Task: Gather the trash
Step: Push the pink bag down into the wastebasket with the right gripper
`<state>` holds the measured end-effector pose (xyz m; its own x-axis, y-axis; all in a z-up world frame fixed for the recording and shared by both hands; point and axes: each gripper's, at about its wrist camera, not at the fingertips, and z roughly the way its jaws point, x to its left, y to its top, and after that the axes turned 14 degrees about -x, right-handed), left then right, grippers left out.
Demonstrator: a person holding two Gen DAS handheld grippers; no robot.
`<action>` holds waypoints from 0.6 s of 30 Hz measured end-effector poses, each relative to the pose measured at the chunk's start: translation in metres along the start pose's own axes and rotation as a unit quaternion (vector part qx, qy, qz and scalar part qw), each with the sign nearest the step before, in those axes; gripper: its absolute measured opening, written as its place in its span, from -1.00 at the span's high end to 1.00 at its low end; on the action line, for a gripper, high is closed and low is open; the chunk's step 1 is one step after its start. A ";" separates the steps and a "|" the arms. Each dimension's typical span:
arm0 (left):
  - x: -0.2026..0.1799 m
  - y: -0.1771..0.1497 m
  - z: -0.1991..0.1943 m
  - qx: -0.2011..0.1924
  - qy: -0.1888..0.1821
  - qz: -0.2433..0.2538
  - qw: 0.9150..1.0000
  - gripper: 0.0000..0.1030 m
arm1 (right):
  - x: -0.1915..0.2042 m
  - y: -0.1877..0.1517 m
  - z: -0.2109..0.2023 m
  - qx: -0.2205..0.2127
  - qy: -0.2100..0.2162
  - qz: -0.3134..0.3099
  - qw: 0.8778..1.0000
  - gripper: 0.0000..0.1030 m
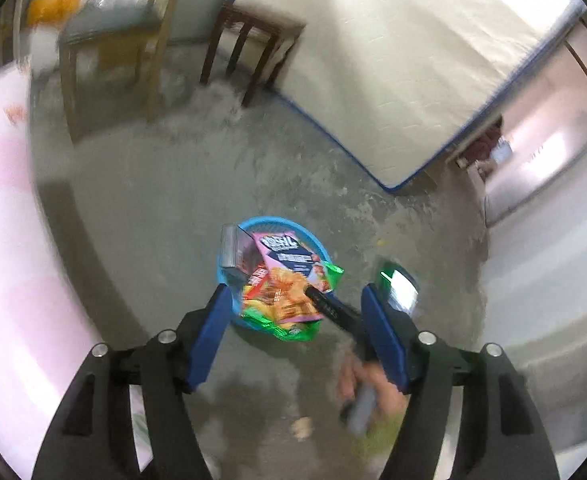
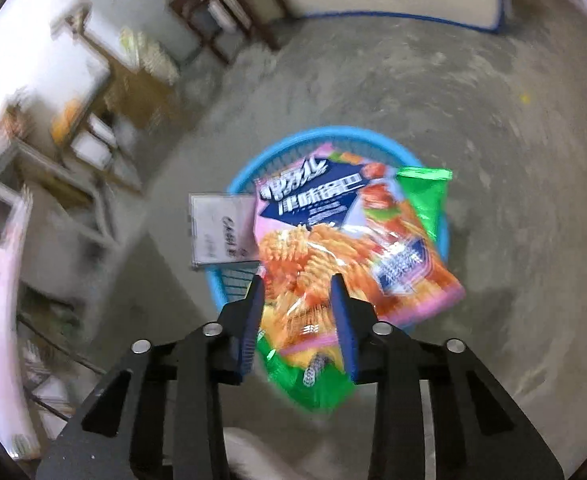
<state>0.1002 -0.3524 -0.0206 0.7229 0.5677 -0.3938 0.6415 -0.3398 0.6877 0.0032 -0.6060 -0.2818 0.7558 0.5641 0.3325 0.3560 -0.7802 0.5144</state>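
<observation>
My right gripper [image 2: 297, 284] hangs over the blue basket [image 2: 237, 178], and its jaws stand partly apart with nothing pressed between them; the pink-orange snack bag [image 2: 333, 240] lies below them, not in them. My left gripper [image 1: 293, 296] is higher and further back, its jaws wide apart and empty, and I see the same basket between the pads from above.

I judge that the dropping step is finished for this bag and that I am now in the step of leaving the basket. The next move calls for finding more trash on the grey floor [image 2: 493, 100], so I must lift and turn away without catching the bag edge.

The snack bag rests on top of the basket, over a green bag [image 2: 425, 196] and beside a grey-white card [image 2: 217, 232]. Its long axis runs diagonally across the basket, the printed top pointing far and left, the bottom corner hanging over the near right rim.
</observation>
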 end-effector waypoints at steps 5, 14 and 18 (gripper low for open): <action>0.035 -0.034 -0.086 -0.029 0.022 0.018 0.999 -0.41 | -0.002 -0.008 0.093 0.101 -0.070 -0.007 0.992 0.48; 0.114 -0.098 -0.182 -0.036 0.115 -0.033 0.992 -0.41 | -0.001 -0.013 0.163 0.151 -0.145 -0.054 0.976 0.53; 0.131 -0.101 -0.198 -0.056 0.134 -0.046 0.988 -0.41 | -0.001 -0.008 0.162 0.169 -0.144 -0.025 0.975 0.40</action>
<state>0.0789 -0.0951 -0.0211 0.5597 0.7756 -0.2920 0.6575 -0.2011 0.7261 0.0884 -0.6443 -0.4142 0.8390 0.5415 0.0531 0.5194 -0.8262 0.2185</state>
